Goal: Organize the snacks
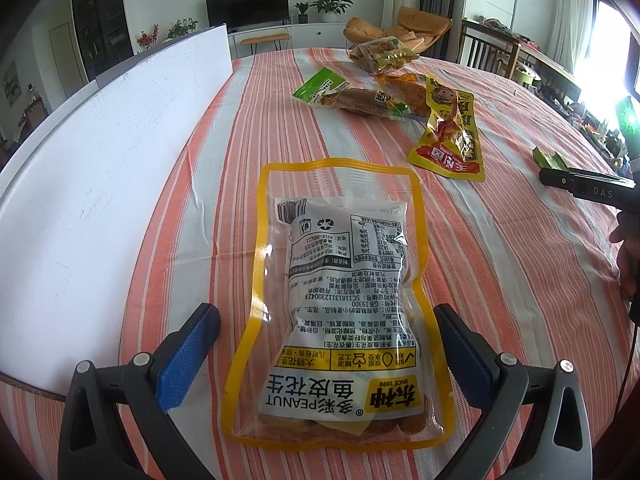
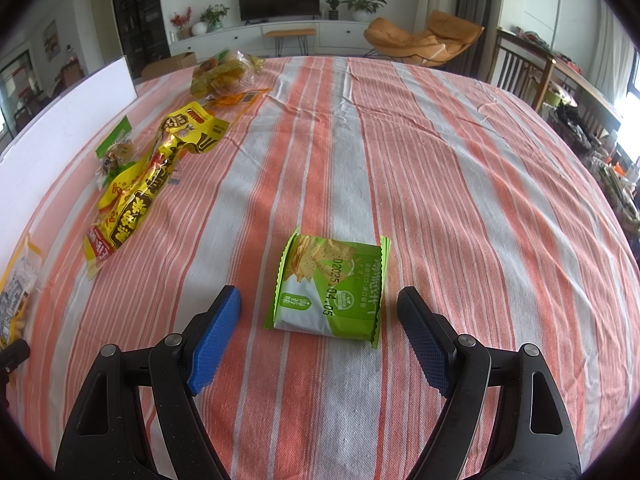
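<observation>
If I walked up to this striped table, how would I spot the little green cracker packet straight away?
Start at the orange and white striped tablecloth and look away from the heap of yellow snack bags by the white board. The green cracker packet lies flat and alone, between the open right gripper fingers. It alone is small, square, with a printed date.

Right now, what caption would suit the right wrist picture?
Open gripper poised over a green cracker packet on a striped tablecloth.
</observation>
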Tool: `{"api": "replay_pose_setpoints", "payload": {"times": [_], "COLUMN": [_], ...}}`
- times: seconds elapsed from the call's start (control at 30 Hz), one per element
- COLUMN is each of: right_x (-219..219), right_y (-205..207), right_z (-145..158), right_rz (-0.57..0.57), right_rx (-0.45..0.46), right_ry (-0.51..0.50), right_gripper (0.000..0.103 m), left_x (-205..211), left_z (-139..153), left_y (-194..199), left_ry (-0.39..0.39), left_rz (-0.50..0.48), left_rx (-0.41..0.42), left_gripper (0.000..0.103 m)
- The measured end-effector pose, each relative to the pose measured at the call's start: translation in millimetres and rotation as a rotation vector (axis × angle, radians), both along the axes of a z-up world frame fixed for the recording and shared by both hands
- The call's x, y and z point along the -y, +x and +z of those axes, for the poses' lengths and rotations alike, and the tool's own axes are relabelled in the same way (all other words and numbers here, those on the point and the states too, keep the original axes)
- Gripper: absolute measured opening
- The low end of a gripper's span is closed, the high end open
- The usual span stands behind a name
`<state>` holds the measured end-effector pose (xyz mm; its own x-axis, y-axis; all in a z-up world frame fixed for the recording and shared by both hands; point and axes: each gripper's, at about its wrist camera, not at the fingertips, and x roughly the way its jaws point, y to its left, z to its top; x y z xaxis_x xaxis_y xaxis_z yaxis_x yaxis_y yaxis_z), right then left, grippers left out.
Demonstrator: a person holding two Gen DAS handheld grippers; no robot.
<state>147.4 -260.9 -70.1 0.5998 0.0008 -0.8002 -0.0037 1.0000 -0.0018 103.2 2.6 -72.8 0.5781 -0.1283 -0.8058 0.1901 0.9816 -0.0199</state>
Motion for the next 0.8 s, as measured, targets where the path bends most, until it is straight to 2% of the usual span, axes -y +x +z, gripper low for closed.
{"api": "replay_pose_setpoints", "payload": {"times": [0.13, 0.2, 0.23, 0.27, 0.33, 0.43, 0.5, 0.57, 0.63, 0.7, 0.73, 0.77, 0.8], "right_x": [4.8, 14.7, 25.4, 39.4, 62.5, 72.1, 59.9, 40.2, 16.1, -0.5, -8.3, -9.5, -8.7], "right_y": [-1.4, -1.9, -2.2, -3.2, -3.7, -0.2, 4.3, 10.4, 19.4, 27.7, 28.7, 28.0, 26.8], "right_z": [1.5, 5.6, 8.9, 12.4, 18.3, 22.3, 26.4, 28.2, 23.4, 10.4, 8.4, 10.7, 13.0], "right_rz": [0.012, 0.045, 0.047, 0.032, -0.049, -0.101, -0.073, -0.033, 0.003, 0.01, 0.003, 0.006, -0.002], "right_rx": [-0.001, -0.029, -0.048, -0.067, -0.097, -0.145, -0.16, -0.162, -0.179, -0.227, -0.22, -0.204, -0.202], "right_ry": [0.035, 0.111, 0.186, 0.277, 0.347, 0.34, 0.3, 0.232, 0.15, 0.061, -0.011, -0.007, 0.008], "right_gripper": [0.084, 0.083, 0.082, 0.082, 0.082, 0.083, 0.083, 0.083, 0.082, 0.08, 0.066, 0.052, 0.052], "left_x": [-1.9, -2.5, -2.3, -2.2, -1.9, -2.3, -4.0, -6.9, -9.4, -14.6, -16.9, -19.0, -20.4], "left_z": [1.6, 2.0, 1.8, 1.6, 1.4, 1.6, 3.3, 5.6, 8.8, 13.2, 15.4, 17.4, 18.6], "left_y": [-3.9, -5.5, -5.2, -4.9, -4.1, -3.4, -2.1, -1.7, -1.5, -2.0, -3.3, -6.2, -8.3], "left_ry": [-0.001, -0.002, -0.002, -0.002, -0.002, -0.004, -0.015, -0.033, -0.04, -0.097, -0.112, -0.126, -0.141], "left_rz": [-0.005, -0.006, -0.005, -0.005, -0.005, -0.01, -0.015, -0.018, -0.019, -0.028, -0.022, -0.022, -0.022], "left_rx": [0.0, 0.0, 0.0, 0.0, 0.0, -0.007, -0.028, -0.034, -0.024, -0.031, -0.025, -0.022, -0.022], "left_gripper": [0.103, 0.103, 0.103, 0.103, 0.103, 0.103, 0.102, 0.097, 0.076, 0.064, 0.06, 0.059, 0.058]}}
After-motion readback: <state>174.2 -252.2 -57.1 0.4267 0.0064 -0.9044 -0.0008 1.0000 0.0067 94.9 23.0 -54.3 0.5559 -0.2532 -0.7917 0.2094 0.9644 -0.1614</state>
